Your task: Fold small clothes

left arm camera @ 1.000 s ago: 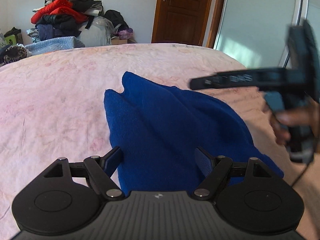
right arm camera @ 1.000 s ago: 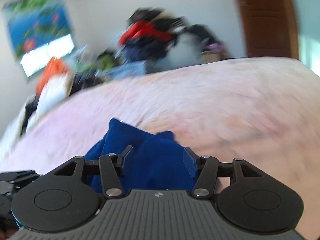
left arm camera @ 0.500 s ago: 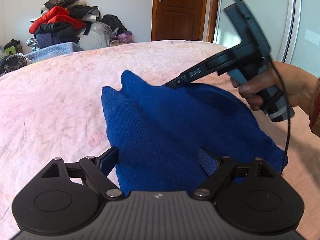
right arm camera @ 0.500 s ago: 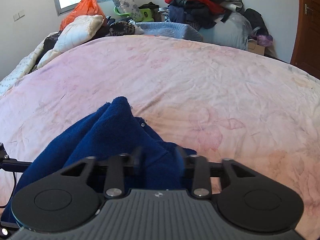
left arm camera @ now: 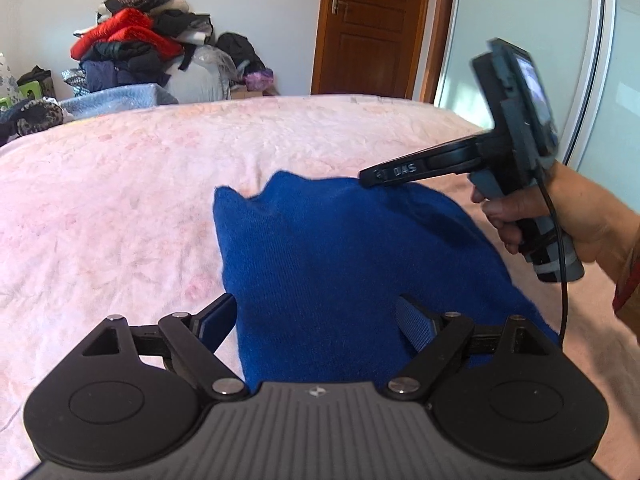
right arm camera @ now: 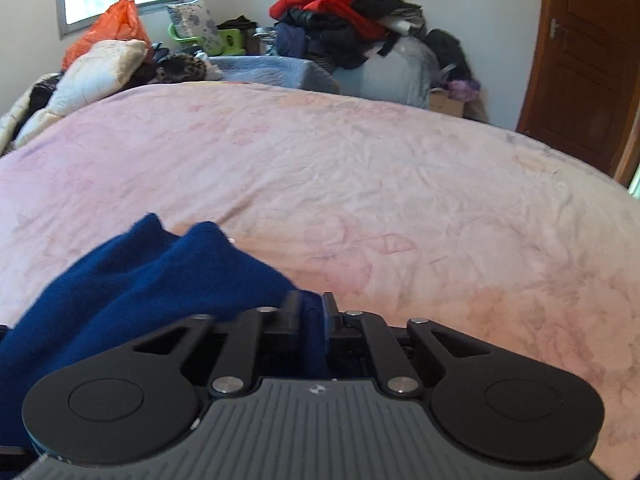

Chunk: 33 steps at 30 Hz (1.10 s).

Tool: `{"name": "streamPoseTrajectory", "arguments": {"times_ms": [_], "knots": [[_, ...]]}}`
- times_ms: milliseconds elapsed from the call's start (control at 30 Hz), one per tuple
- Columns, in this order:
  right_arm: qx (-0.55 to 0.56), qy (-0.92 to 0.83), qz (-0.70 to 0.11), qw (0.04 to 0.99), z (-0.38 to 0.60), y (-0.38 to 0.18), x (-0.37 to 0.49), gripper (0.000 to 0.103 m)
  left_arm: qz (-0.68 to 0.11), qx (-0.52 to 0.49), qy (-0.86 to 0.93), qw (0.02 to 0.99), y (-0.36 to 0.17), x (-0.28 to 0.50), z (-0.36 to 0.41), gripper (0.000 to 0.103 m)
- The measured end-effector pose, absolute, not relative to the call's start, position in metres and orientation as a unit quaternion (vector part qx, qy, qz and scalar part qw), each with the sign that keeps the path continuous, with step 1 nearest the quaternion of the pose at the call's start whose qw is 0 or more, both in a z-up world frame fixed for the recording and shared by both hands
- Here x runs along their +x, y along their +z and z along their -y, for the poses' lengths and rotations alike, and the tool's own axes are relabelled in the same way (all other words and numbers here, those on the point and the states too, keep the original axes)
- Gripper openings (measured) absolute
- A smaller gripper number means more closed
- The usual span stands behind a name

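Knitwear in deep blue, a small garment [left arm camera: 352, 264], lies on a pink bedspread [left arm camera: 120, 208] that covers a wide bed. We judge it soft, light and floppy, with a fuzzy knit that should not slip easily; it will sag and drape wherever it is lifted. The best places to take hold look like its edges and corners, so a lifted layer can be carried over flat.

We hold the left hand-held gripper [left arm camera: 316, 320] with its fingers spread wide, one finger off the left edge of the garment and the other over the cloth, neither pressing on it. We hold the right hand-held gripper [right arm camera: 312, 312] at the garment's far right edge, its fingers close together with a fold of blue knit pinched between them. In the left view this right tool [left arm camera: 452, 160] reaches over the far part of the cloth, carried by a hand [left arm camera: 560, 216].

Compared with a second ago, the right fingers, which then stood apart over the cloth, have shut hard and have just been opening a little, with the knit between them. The tool has rolled and settled lower at the edge. The left fingers have widened slightly. The garment lies in much the same place, a little smoother.

Piled clothes [right arm camera: 344, 20] sit beyond the bed.
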State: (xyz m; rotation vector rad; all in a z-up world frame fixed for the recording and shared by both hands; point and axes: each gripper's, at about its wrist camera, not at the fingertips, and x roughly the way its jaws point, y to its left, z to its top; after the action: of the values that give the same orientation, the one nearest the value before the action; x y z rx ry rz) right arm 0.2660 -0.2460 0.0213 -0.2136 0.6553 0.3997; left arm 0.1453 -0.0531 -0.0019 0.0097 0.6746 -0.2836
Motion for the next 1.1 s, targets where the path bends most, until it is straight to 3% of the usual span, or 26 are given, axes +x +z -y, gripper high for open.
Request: {"name": "streamPoseTrajectory", "arguments": {"times_ms": [33,133,333,467,667,833,1100], "knots": [[-0.098,0.187,-0.308,0.928,0.248,0.027,0.261,0.042,-0.324,0.006,-0.137,0.936,0.001,0.143,0.052,0.087],[-0.070,0.227,-0.299,0.924,0.254,0.047,0.237,0.041,-0.311,0.003,-0.137,0.940,0.008,0.138,0.048,0.087],[-0.127,0.338,-0.357,0.862,0.239,0.039,0.174,0.047,-0.331,0.019,-0.171,0.928,0.001,0.132,0.053,0.087],[-0.153,0.269,-0.367,0.877,0.261,0.029,0.148,0.050,-0.353,0.055,-0.143,0.923,-0.016,0.128,0.056,0.087],[-0.068,0.247,-0.324,0.911,0.288,0.043,0.104,0.053,-0.344,0.028,-0.155,0.925,-0.009,0.117,0.050,0.087],[-0.070,0.216,-0.367,0.902,0.286,0.012,0.094,0.055,-0.366,0.031,-0.146,0.919,-0.017,0.114,0.051,0.087],[-0.077,0.174,-0.273,0.943,0.270,0.031,0.061,0.061,-0.371,0.031,-0.130,0.919,-0.017,0.105,0.052,0.087]]}}
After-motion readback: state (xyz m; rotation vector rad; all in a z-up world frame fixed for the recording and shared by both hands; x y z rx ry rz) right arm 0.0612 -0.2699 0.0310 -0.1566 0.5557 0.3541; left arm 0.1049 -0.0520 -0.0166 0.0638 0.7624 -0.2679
